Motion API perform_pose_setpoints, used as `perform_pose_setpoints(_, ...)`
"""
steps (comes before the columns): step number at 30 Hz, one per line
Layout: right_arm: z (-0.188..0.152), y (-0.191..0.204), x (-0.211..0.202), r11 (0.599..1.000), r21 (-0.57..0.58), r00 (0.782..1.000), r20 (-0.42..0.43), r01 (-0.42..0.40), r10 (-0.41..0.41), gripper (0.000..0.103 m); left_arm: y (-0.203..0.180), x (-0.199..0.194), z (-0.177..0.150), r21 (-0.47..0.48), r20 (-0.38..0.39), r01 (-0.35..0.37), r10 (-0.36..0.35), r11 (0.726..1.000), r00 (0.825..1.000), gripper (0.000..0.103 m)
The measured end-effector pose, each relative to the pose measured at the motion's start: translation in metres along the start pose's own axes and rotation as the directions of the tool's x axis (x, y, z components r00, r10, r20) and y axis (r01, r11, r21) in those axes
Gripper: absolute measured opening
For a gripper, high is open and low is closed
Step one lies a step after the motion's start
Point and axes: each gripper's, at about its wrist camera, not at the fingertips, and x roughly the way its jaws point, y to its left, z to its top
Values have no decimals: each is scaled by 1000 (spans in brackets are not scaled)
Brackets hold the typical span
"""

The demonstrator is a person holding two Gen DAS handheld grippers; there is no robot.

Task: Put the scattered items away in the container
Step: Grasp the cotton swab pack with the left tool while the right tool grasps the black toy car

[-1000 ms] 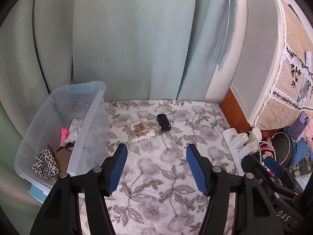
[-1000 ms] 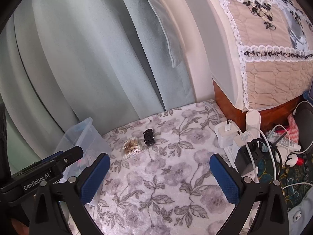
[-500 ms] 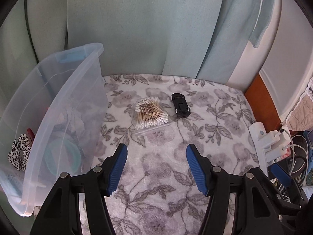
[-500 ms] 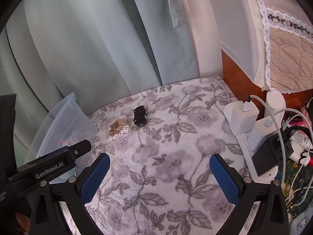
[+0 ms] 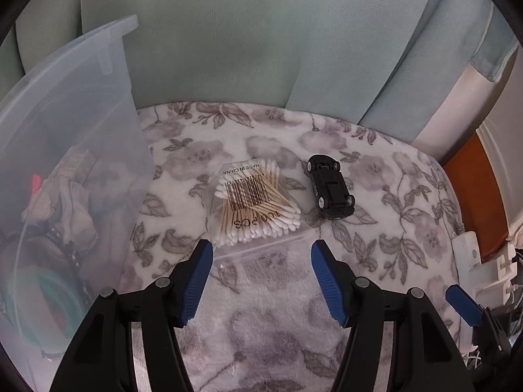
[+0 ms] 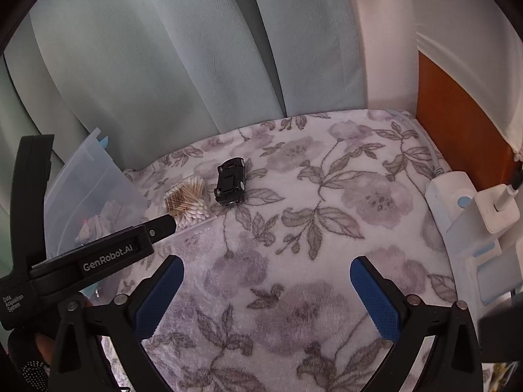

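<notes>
A clear bag of cotton swabs point(image 5: 255, 205) lies on the flowered cloth point(image 5: 278, 320), just beyond my left gripper point(image 5: 261, 254), which hangs open and empty over the bag's near edge. A small black toy car point(image 5: 330, 186) lies upside down to the right of the bag. The clear plastic container point(image 5: 72, 150) stands at the left with several items inside. In the right wrist view the swab bag point(image 6: 188, 202) and the car point(image 6: 230, 181) lie far ahead of my right gripper point(image 6: 266, 272), open with nothing between its fingers. The container point(image 6: 94, 183) is at the left.
Pale green curtains point(image 5: 228, 39) hang behind the cloth. A white power strip with chargers and cables point(image 6: 470, 215) lines the right edge, beside a brown wooden panel point(image 6: 457, 124). The left gripper's black body point(image 6: 98, 254) crosses the lower left of the right wrist view.
Both grippers have come down and forward toward the cloth; the swab bag and car look much larger and closer. The jaws have kept the same width.
</notes>
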Motion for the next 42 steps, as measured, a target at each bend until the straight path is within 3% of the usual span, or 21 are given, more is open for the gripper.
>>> perform_pose_setpoints(6,14,-1,30,1000,-17,1000,-27,9,-9,103,3,29,14,-38,-30,8,-9,999,1000,64)
perform_pose_setpoints(12,29,-1,42,999,-34,1000,-1,24,-24,103,4,46,23,-42,-21,10,-11,999,1000,64)
perform_pose_setpoints(26,51,11,73,995,-93,1000,-4,28,-29,103,25,52,30,-107,39,-36,41,994,998,58)
perform_pose_setpoints(42,64,29,118,991,-99,995,-58,-90,85,65,40,61,35,-122,51,-14,21,992,998,64)
